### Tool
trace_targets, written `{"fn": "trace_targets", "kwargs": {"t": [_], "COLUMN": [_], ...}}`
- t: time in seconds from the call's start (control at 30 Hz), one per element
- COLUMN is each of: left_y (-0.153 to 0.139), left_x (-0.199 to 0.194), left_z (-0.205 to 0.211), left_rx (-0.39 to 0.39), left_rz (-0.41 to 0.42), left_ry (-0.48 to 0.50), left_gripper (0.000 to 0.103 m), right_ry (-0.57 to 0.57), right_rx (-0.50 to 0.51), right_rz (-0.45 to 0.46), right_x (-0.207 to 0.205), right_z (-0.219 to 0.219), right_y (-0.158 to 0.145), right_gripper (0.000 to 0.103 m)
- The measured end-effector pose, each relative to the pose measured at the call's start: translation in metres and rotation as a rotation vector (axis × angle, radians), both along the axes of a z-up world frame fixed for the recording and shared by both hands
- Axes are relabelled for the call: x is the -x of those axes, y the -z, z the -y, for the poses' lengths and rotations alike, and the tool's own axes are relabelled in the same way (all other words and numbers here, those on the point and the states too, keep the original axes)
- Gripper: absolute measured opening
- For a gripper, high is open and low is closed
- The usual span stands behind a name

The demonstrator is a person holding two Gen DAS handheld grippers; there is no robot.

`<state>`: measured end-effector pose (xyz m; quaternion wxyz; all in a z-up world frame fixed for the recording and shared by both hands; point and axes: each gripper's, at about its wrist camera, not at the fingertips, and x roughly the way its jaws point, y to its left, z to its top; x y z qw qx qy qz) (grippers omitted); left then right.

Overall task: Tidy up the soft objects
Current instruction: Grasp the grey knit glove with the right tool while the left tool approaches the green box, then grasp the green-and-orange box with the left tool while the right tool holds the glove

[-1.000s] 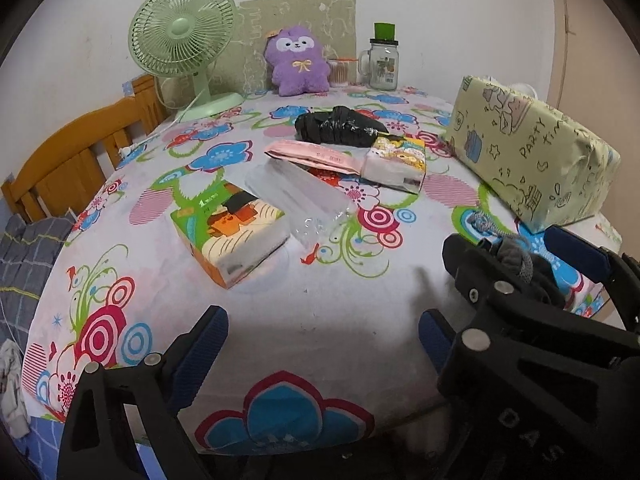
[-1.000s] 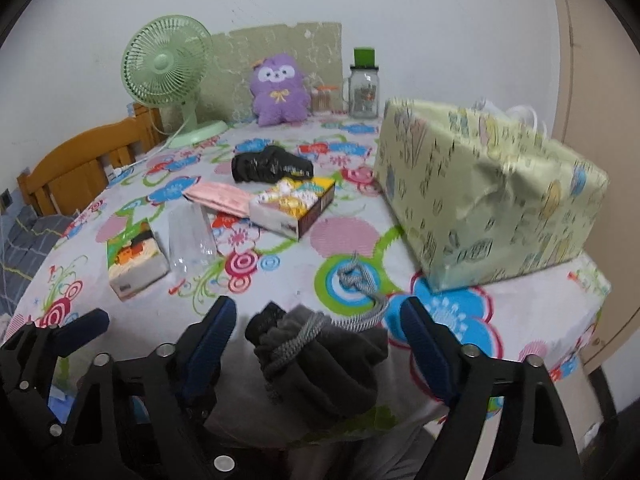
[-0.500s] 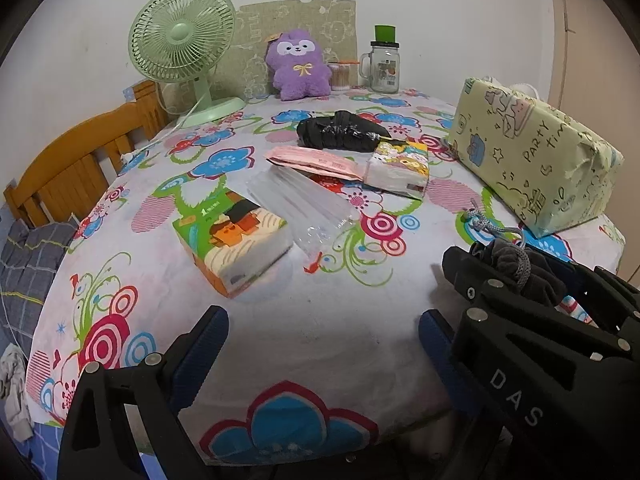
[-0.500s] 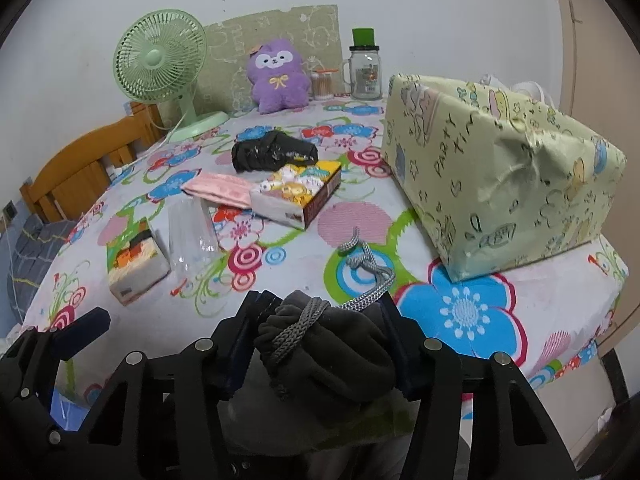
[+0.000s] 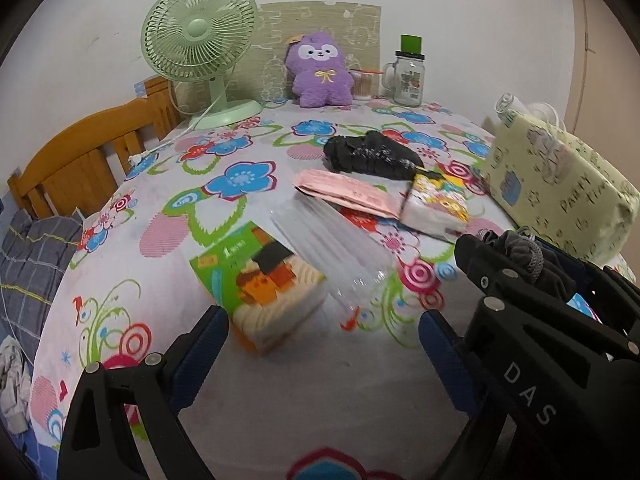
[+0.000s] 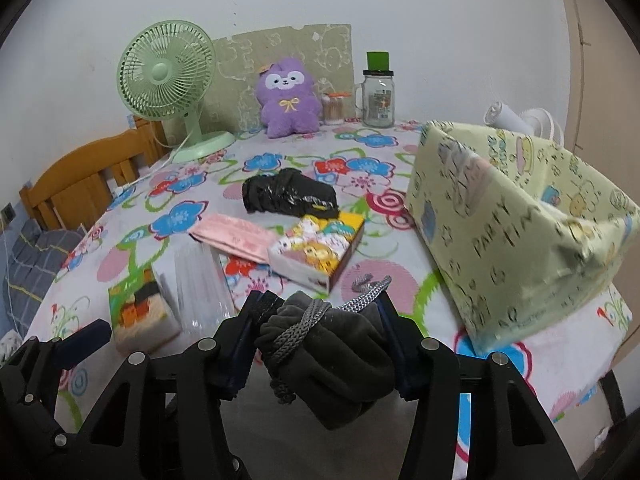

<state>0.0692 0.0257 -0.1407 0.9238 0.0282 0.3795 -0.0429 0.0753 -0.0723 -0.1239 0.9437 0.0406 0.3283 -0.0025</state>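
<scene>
Right gripper (image 6: 318, 344) clamped on a dark grey drawstring pouch (image 6: 332, 364), lifted above the near edge of the flowered tablecloth (image 6: 404, 292).

Pouch pinched between both blue pads, its grey cord (image 6: 300, 332) wound around the neck and trailing forward. Ahead and to the right, a yellow-green fabric box (image 6: 516, 220); ahead and to the left, a cartoon tissue pack (image 6: 316, 252). Left gripper (image 5: 324, 344) spread wide and empty, with a green tissue pack (image 5: 264, 284) just ahead between its fingers.
</scene>
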Motion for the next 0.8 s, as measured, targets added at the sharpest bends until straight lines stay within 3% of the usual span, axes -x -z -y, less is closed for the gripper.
{"fn": "trace_targets", "kwargs": {"t": [0.57, 0.73, 0.8], "left_y": [0.005, 0.010, 0.009], "left_x": [-0.040, -0.047, -0.047], "left_z": [-0.031, -0.036, -0.037], "left_rx": [0.037, 0.066, 0.073], "left_rz": [-0.042, -0.077, -0.077], "left_ry": [-0.080, -0.084, -0.081], "left_gripper": [0.096, 0.089, 0.082], "right_ry": [-0.036, -0.041, -0.041], "right_rx": [0.023, 0.017, 0.018], "right_rz": [0.003, -0.011, -0.013], "right_x": [-0.035, -0.042, -0.044], "right_z": [-0.024, -0.027, -0.027], "right_y": [-0.003, 0.000, 0.000], "right_gripper": [0.057, 0.057, 0.057]}}
